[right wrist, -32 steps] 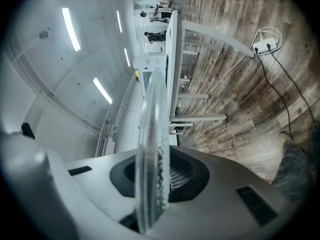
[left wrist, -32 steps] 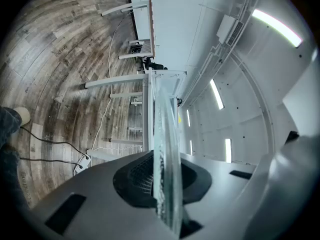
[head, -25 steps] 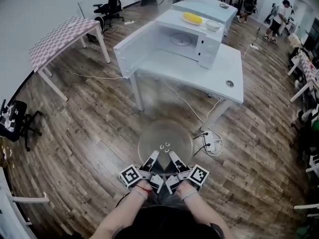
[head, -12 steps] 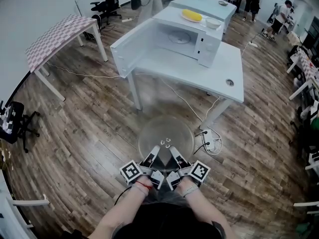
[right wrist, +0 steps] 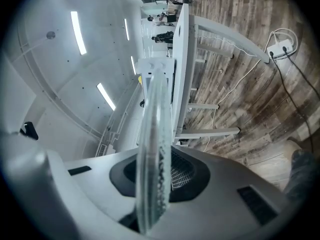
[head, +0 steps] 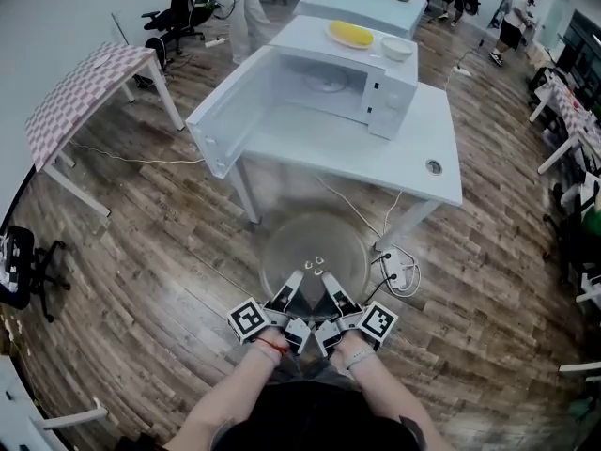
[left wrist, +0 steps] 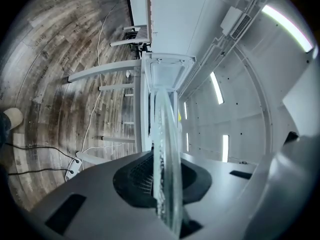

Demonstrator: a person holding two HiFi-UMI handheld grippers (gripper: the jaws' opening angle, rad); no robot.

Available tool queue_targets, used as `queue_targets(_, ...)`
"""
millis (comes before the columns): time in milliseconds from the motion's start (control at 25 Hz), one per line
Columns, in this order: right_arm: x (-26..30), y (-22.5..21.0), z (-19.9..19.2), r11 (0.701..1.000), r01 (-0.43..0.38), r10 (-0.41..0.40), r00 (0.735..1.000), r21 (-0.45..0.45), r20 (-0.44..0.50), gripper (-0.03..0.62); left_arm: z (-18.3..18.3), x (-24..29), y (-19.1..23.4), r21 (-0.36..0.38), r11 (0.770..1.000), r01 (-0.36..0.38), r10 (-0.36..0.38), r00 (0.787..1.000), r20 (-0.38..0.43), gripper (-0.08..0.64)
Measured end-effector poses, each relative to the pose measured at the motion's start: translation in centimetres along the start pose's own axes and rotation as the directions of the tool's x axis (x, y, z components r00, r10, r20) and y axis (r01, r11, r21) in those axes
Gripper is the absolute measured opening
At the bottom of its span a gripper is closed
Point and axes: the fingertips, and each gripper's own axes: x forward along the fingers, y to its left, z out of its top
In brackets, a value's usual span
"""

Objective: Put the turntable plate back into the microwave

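The left gripper (head: 293,287) and right gripper (head: 331,286) sit side by side, close in front of the person. Each is clamped on the near rim of the plate (head: 315,250). In each gripper view the glass runs edge-on between the jaws, and the dark pads press it from both sides. The plate is clear and round, held about level out over the wood floor (head: 160,252), short of the table (head: 418,153). A power strip (head: 399,272) with its cables lies on the floor just to the right of it. Ahead, the white microwave (head: 376,87) stands on the table with its door (head: 225,111) swung wide to the left. On its top lie a yellow thing (head: 349,34) and a bowl (head: 397,48). Well off to the left stands a checked table (head: 84,87).
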Motion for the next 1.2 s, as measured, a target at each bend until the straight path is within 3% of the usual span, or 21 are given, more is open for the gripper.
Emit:
queue_targets(640,10.7,-1.5,1.1,0.999,0.032,-0.034,0.995,0.015,0.097,0.071,9.8,5.7,1.9,-0.008,0.999,-0.054,0.053,0.994,-0.099,0.049)
queue_targets(1040,13.0,-1.6,1.4,0.999,0.042,-0.042,0.989,0.003,0.141,0.071,11.9,7.4,1.6,-0.041,0.999,-0.031,0.025,0.99,-0.141,0.049)
queue_targets(1200,13.2,-1.4,1.6,0.999,0.044,-0.043,0.988,-0.003,0.149,0.071,12.2,7.5,2.0,-0.016,0.999,-0.047,0.044,0.987,-0.153,0.049)
